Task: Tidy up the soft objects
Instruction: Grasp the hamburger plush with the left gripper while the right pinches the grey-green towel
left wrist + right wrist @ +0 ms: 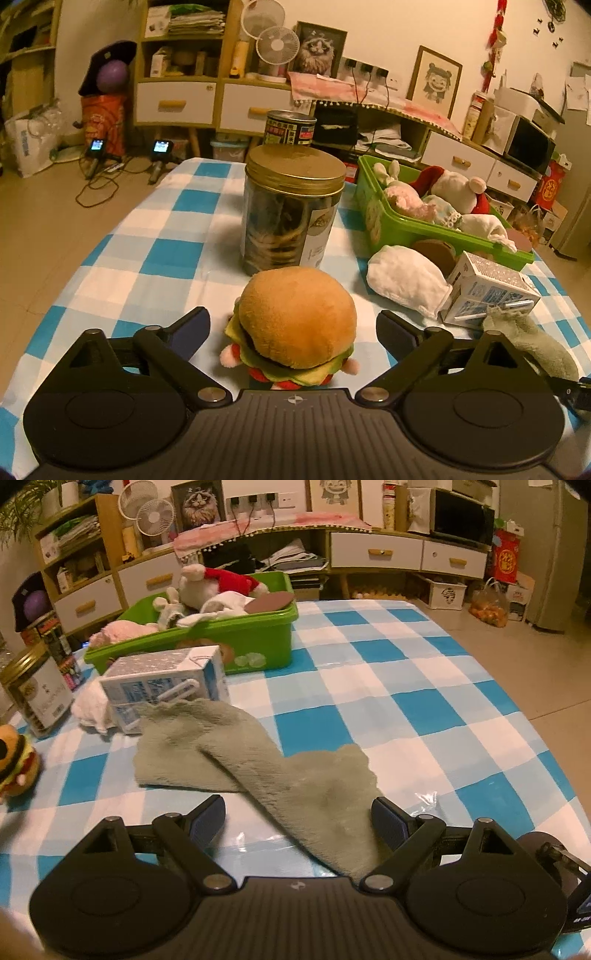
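- Left wrist view: green bin [402,229] sits on the table, right side. Inside: soft toys, a pink one [406,201], a white one w/ red [460,188], plus a white cloth [487,227] hanging over the rim.
- Clear jar [288,218] w/ gold lid stands in the middle; dark stuff inside, can't tell what. A dark can [290,127] stands behind it.
- Burger plush [295,325] sits just in front of the jar, between the left gripper [293,332] fingers. Jaws wide open, pads not touching it.
- White soft bundle [406,277] lies beside a milk carton [491,288] tipped on its side, near the bin.
- Table has a blue & white check cloth [155,229]. Behind: shelves, drawers, 2 fans [277,46], a cat pic [319,50].
- Right wrist view: same green bin [258,638], full of soft toys.
- Grey fuzzy sock [280,771] lies flat on the check cloth [406,686], one end against the carton [166,686]. Other end runs between the right gripper [299,818] fingers. Jaws open, pads apart from the sock.
- Burger plush [16,764] at far left edge; jar [37,694] near it.
- Room: drawers, a microwave [461,517], bags on the floor.
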`<state>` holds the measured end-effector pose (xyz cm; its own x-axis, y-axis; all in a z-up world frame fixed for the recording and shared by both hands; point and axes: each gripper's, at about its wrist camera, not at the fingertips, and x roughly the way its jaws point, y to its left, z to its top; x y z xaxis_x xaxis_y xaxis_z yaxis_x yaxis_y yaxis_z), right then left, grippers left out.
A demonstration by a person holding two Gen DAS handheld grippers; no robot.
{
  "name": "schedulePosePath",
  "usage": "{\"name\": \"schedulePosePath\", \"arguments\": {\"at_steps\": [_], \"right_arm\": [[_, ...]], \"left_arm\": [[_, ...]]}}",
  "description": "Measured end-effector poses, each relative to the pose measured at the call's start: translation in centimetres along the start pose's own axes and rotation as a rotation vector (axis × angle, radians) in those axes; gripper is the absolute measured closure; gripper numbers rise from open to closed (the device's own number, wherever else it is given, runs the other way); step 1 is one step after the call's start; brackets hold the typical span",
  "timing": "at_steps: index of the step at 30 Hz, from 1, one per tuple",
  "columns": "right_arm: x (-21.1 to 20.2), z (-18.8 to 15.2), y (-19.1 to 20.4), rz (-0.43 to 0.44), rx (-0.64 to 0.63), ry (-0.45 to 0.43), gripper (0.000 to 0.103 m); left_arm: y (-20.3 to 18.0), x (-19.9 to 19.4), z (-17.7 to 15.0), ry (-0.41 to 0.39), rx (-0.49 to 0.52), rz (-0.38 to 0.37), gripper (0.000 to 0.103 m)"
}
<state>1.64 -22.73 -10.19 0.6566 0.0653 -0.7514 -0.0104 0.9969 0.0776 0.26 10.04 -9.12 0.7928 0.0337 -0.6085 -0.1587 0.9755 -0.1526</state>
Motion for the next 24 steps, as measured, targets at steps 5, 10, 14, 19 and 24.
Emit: {"name": "schedulePosePath", "arguments": {"at_steps": [5,10,14,19,24], "right_arm": [[0.3,-0.1,0.0,-0.019,-0.012,-0.005,0.049],[0.3,-0.1,0.2,-0.022,-0.025,-0.012,0.057],[0.4,-0.1,0.4,-0.02,-0.045,-0.01,0.071],[0.2,-0.1,0.9,-0.012,-0.083,-0.02,0.09],[0.0,0.1,0.9,0.004,-0.089,-0.029,0.094]], "left_arm": [[-0.2,0.2,-0.1,0.008,0.016,-0.014,0.023],[-0.3,0.4,-0.1,0.014,0.024,-0.012,0.034],[-0.2,0.4,0.0,0.014,0.026,-0.009,0.037],[-0.3,0.4,0.1,0.014,0.027,-0.007,0.041],[-0.5,0.3,0.2,0.019,0.035,-0.023,0.045]]}}
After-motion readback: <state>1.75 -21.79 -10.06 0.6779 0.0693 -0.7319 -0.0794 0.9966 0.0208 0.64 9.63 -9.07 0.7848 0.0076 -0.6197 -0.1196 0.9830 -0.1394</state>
